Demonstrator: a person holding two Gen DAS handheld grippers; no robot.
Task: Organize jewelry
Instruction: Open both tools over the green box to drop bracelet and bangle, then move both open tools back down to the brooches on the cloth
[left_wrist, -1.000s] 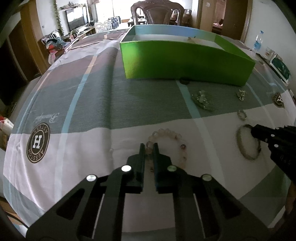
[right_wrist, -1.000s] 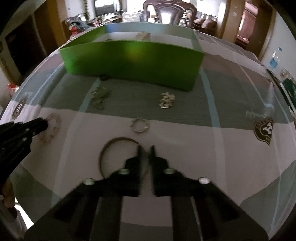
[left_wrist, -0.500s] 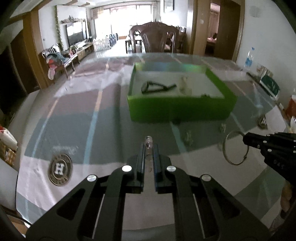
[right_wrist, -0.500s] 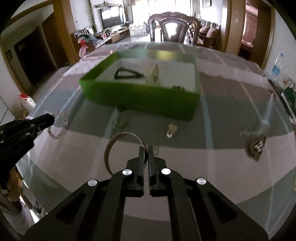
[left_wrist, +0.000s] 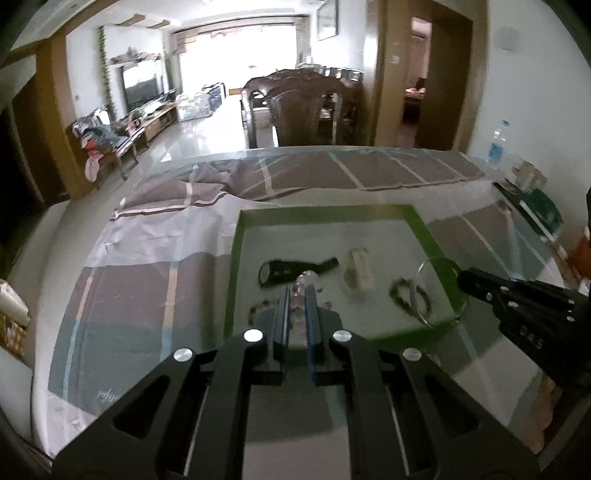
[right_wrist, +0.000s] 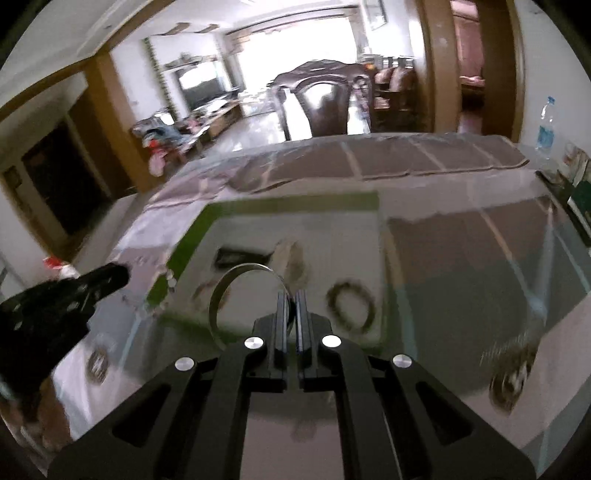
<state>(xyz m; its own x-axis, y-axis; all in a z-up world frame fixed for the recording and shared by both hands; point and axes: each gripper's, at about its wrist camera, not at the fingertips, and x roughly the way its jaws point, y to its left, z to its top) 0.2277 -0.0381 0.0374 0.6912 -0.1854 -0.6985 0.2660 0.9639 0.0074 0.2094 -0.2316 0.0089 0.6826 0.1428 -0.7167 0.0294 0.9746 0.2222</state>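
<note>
Left wrist view shows the left tongs (left_wrist: 297, 295) clenched on a pale pink beaded bracelet (left_wrist: 303, 281), carried above the near-left part of the shallow green cardboard box (left_wrist: 232, 273) on the table. To their right, the right tongs (right_wrist: 291, 297) grasp a thin silver metal bangle (right_wrist: 236, 291) over the box's near-right edge. Inside the box lie a black strap-like piece (left_wrist: 291, 268), a pale clear-wrapped item (left_wrist: 356, 271) and a dark beaded ring (left_wrist: 404, 295), so both loads hang almost straight over their drop spot.

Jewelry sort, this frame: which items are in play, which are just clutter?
In play:
- pink beaded bracelet, in left claw
- thin silver bangle, in right claw
- green open-top box
- black strap-like piece and dark beaded bracelet, both in the box

Clutter:
- clear water bottle
- dark carved wooden chair
- checked tablecloth
</note>
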